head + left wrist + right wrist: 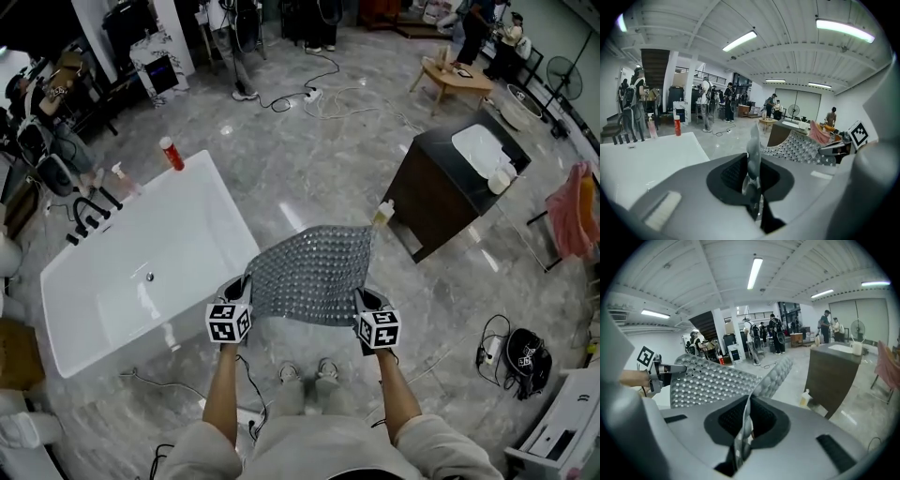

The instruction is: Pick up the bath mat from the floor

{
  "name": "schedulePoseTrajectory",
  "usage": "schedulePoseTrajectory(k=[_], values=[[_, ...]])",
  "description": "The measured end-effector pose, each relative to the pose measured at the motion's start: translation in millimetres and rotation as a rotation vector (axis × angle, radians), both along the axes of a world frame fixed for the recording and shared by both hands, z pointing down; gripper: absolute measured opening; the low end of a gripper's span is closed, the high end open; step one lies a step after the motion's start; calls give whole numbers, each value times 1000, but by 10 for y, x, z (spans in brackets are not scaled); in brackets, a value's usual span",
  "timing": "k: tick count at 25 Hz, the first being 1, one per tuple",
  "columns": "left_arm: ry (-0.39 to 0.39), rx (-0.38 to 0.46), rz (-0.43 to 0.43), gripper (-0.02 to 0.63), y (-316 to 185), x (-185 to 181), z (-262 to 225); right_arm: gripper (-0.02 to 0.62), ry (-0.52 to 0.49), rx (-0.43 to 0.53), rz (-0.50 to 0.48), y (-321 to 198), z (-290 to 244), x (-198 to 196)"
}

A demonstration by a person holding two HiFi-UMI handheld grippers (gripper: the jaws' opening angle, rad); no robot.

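So both grippers are clamped onto the bath mat (314, 272) right now. The left gripper (244, 284) has its jaws pinched tight on the near left corner, and the right gripper (365, 296) is doing the same on the near right corner. In each gripper view you can see a thin edge of mat squeezed between the closed jaws. The grey mat, covered in little bumps and holes, is stretched between the two grippers and spreads out ahead of them, up in the air and clear of the marble floor (319, 159), with its far edge sagging and curling a bit. The white bathtub (187, 234) sits off to the left of the left gripper, with a red bottle (172, 153) standing on its far corner. Ahead and to the right of the right gripper there's a dark cabinet (436, 197) with a white basin (480, 148) on top, and a small pale bottle (383, 213) on the floor just beside it, past the mat's far right corner. The person's shoes (305, 372) are below and between the two grippers, on the near side.
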State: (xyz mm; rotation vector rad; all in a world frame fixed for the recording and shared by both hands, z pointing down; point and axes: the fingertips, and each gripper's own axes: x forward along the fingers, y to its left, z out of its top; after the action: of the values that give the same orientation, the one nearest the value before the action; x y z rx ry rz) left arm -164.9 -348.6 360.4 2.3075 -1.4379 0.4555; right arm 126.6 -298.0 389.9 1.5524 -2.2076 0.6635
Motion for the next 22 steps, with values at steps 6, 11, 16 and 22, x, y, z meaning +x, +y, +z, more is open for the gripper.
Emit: schedulePoseTrajectory(k=[6, 11, 16, 22], values=[[-3, 50, -3, 25, -36, 19, -463, 20, 0, 44, -1, -16, -382, 34], [-11, 87, -5, 25, -41, 87, -757, 20, -2, 93, -9, -39, -660, 112], [-5, 120, -9, 25, 0, 148, -943, 20, 6, 132, -14, -7, -837, 138], [4, 137, 0, 25, 38, 280, -1081, 20, 8, 141, -10, 68, -956, 205]])
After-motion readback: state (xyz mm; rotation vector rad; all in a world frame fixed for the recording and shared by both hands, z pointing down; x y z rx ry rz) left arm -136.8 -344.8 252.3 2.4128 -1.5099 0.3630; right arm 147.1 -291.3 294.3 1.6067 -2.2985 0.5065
